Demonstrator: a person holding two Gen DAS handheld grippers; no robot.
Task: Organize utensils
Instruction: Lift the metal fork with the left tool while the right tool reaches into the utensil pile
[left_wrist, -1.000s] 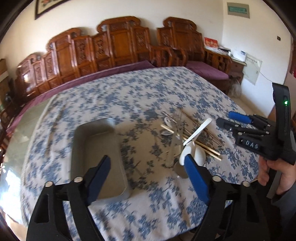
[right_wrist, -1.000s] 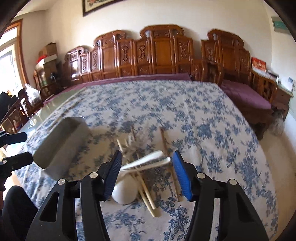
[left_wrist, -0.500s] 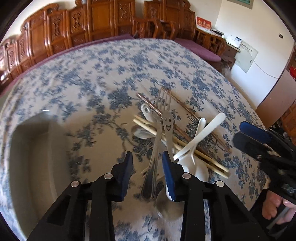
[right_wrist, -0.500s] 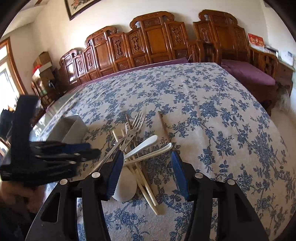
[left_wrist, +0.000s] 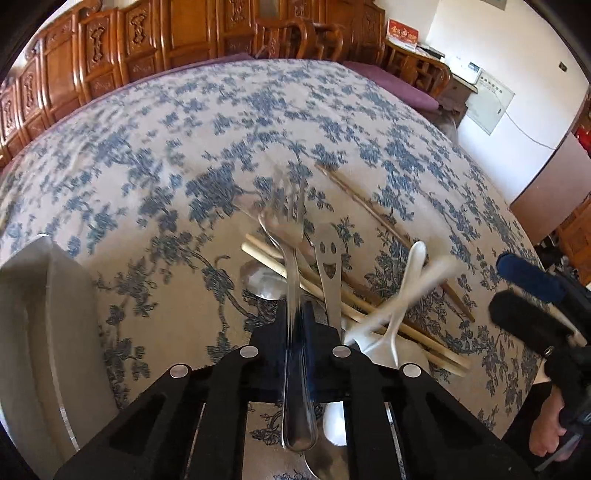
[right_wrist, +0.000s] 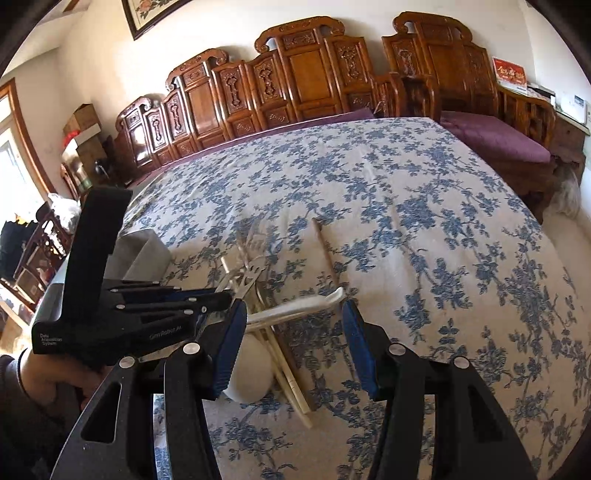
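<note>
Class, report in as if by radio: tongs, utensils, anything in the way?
Left tongs shut on fork. Right tongs open over white spoons. Chopsticks and smiley spoon tangled alongside; tray at left.

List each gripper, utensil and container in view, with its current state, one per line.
Left gripper: shut on the shiny metal fork.
Shiny metal fork: clamped by its handle, tines pointing away, blurred.
Right gripper: open, above the pile.
Smiley-face metal utensil: lying in the pile.
White plastic spoons: crossed, on the chopsticks.
Pale wooden chopsticks: lying loose, scattered.
Grey rectangular tray: upright; nothing visible inside.
</note>
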